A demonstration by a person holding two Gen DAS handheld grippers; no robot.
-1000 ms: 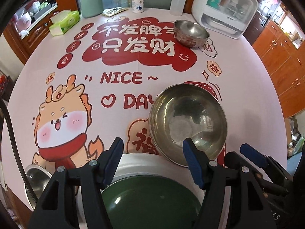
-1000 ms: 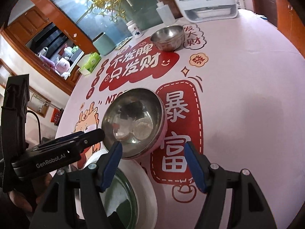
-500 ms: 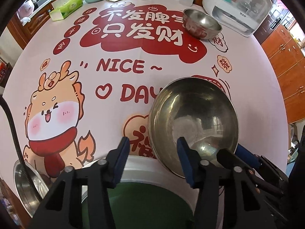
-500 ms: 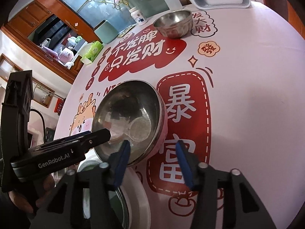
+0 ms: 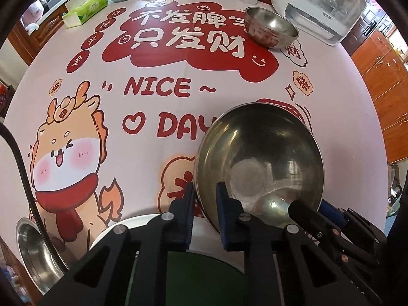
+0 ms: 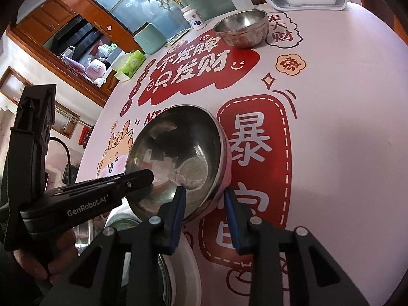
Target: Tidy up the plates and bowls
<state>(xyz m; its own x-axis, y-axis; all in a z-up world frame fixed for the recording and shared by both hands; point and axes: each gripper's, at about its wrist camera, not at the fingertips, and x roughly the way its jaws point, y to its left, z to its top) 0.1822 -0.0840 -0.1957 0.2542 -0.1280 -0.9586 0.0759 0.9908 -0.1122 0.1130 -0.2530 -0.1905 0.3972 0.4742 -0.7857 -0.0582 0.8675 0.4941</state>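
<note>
— Both tongs narrowed since a second back and dropped toward the big steel bowl (image 5: 257,163); the bowl now fills more of each view.

— Left tongs (image 5: 204,214)?

— Jaws closing, straddling the bowl's near-left rim: one blue pad outside, one inside, wall between them, pressing on it as far as I can read.

— Right tongs (image 6: 205,216)?

— Closing too, astride the bowl's near-right rim, pink outer wall between the pads. Contact not clear on the outer pad; small gap shows.

— Where's the bowl?

— On the printed surface (image 5: 158,58), over the red panel, just beyond the white plate (image 5: 132,225) with the green dish (image 5: 204,278) on it.

— Around the big bowl?

— Smaller steel bowl (image 5: 270,29) well beyond it. Another steel bowl (image 5: 33,252) far to its left at the surface's edge. White appliance (image 5: 321,7), tissue box (image 5: 85,9), bottles along the far edge.
</note>
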